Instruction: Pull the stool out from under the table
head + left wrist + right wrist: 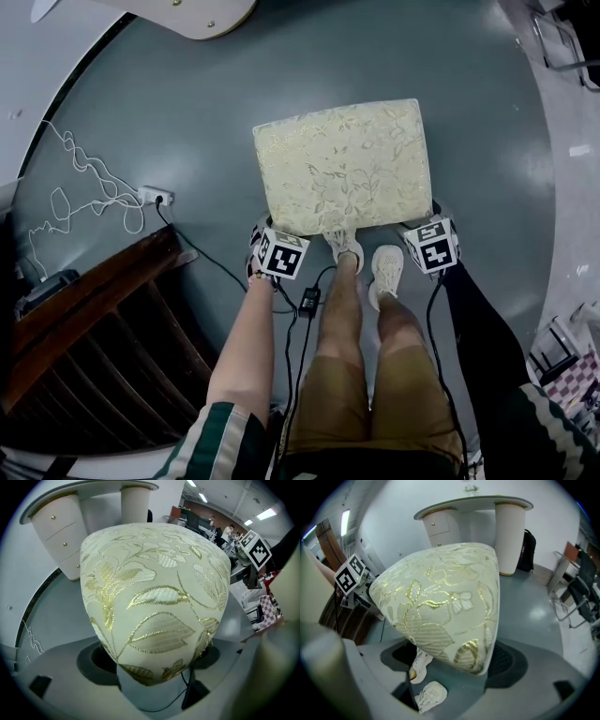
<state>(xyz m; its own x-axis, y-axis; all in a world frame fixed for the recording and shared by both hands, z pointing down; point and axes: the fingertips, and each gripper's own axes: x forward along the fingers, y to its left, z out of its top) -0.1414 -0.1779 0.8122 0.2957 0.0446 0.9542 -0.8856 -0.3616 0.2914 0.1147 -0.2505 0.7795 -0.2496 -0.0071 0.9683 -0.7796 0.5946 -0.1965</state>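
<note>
Two grippers meet the stool (pixel 342 164) at its near corners. The left gripper (pixel 265 232) has its fingers clamped on the near-left corner of the gold-leaf cushion (pixel 154 597), and the right gripper (pixel 427 222) grasps the near-right corner the same way. We see the stool standing on the grey floor (pixel 187 112), out in the open and well apart from the pale table (pixel 187 14) at the far edge. Our white shoes (pixel 386 267) are just beside its near edge, between the grippers.

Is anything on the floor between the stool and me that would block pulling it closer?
Yes: your own shoes stand at the stool's near edge, one toe under it, and a black adapter on its cable lies beside them.
</note>
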